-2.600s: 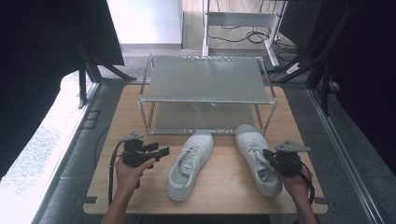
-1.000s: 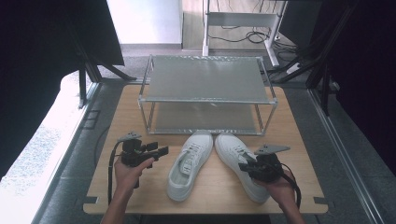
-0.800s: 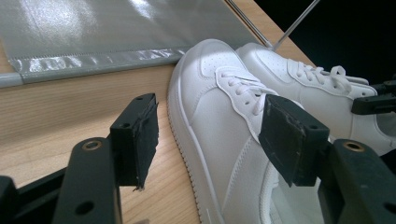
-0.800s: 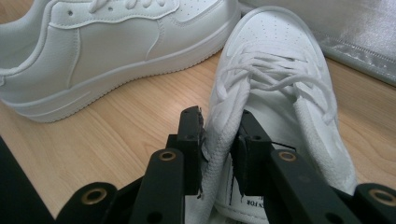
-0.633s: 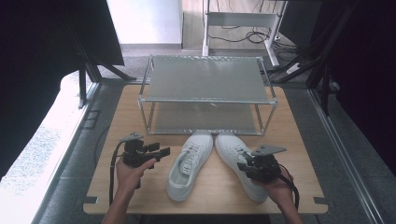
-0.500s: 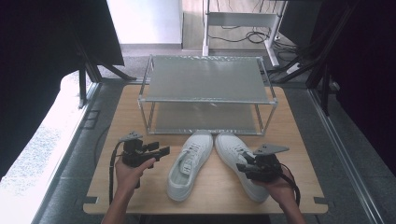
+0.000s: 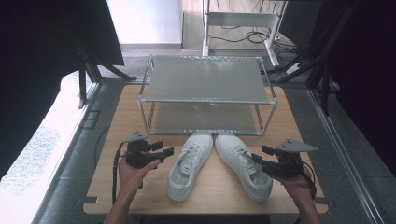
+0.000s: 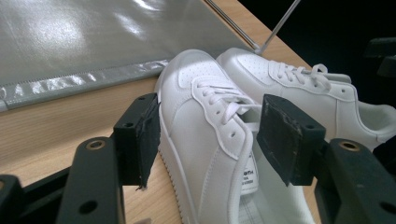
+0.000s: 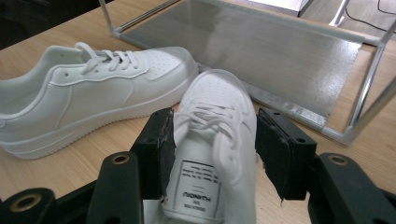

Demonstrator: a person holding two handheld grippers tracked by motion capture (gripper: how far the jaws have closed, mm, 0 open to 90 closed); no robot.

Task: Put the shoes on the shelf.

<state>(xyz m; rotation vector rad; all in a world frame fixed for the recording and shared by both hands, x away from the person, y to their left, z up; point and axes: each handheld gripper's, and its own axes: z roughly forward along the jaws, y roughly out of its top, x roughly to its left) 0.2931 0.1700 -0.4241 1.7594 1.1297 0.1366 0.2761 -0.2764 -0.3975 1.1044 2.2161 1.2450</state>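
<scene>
White leather marks both shoes on the wooden table (image 7: 140, 186), just near of the metal rack (image 7: 205, 93). In the high view, the left shoe (image 7: 187, 161) and right shoe (image 7: 243, 163) lie toes together, heels splayed apart. The left gripper (image 7: 163, 152) sits just left of the left shoe; the right gripper (image 7: 258, 158) reaches the right shoe's heel end.

In the left gripper view, the jaws stand wide apart around the left shoe's (image 8: 205, 140) heel opening, the left pad beside its sole, neither pad pressing.

In the right gripper view, the jaws stand apart, flanking the right shoe's (image 9: 210, 154) tongue and collar, pads close to its sides but not clamped.
</scene>
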